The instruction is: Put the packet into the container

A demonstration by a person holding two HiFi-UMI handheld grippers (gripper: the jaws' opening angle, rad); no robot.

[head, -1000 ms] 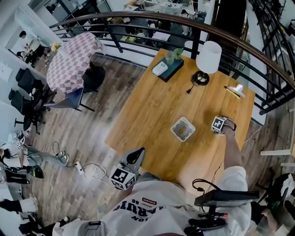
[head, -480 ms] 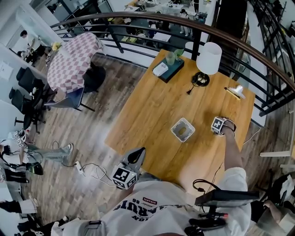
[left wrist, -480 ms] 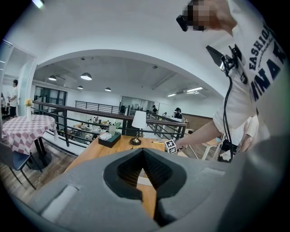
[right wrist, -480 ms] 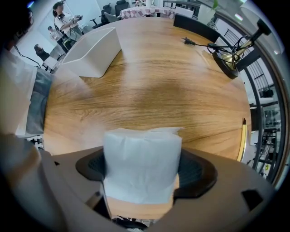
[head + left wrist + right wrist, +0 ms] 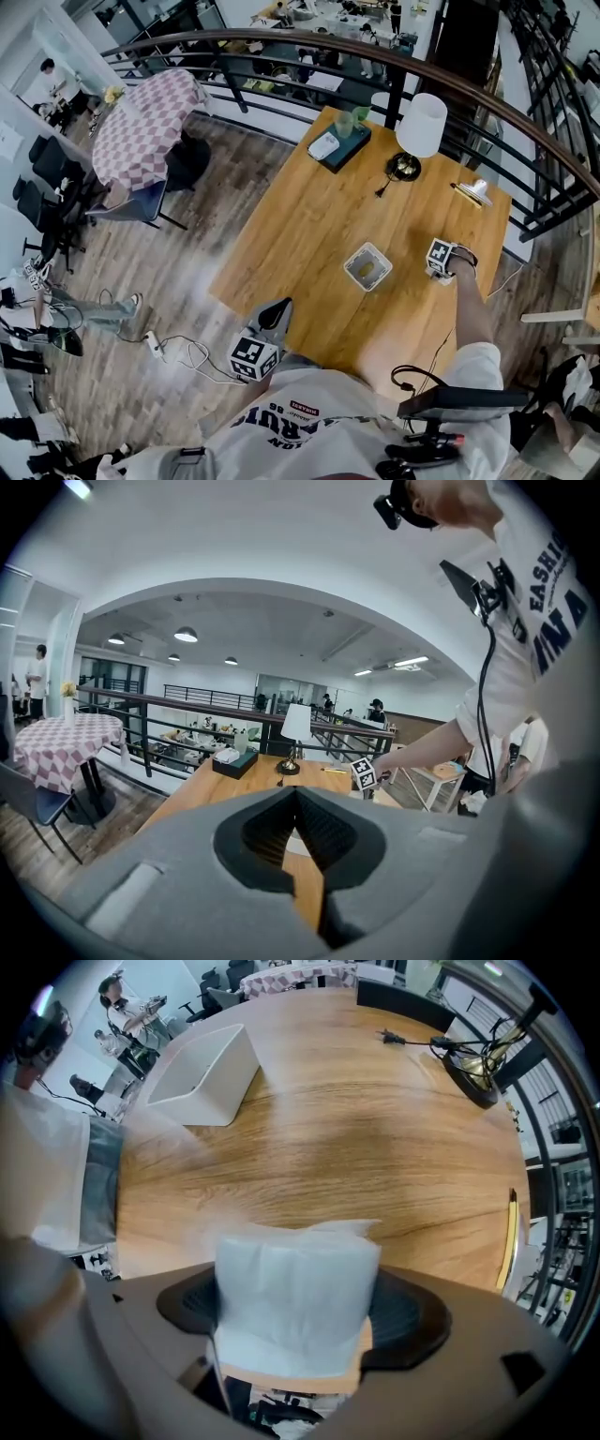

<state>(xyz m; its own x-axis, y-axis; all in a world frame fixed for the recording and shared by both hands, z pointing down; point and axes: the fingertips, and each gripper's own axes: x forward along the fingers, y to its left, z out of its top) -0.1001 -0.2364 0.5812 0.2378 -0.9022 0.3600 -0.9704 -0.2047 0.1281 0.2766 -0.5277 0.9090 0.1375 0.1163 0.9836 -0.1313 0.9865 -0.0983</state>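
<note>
The white packet (image 5: 295, 1293) stands between the jaws of my right gripper (image 5: 439, 270), which is shut on it and points straight down over the wooden table (image 5: 309, 225). In the head view the packet is hidden under the gripper's marker cube. The white container (image 5: 366, 267) sits on the table just left of that gripper, with something greenish inside; in the right gripper view the container (image 5: 202, 1077) lies up and to the left. My left gripper (image 5: 277, 316) hovers near the table's front edge by the person's body, shut with nothing in it.
A white lamp (image 5: 421, 122) with a dark base and cable stands at the table's far side. A dark tray (image 5: 338, 146) with cups lies at the far left corner, a small yellow-and-silver item (image 5: 472, 191) at the far right. A railing runs behind the table.
</note>
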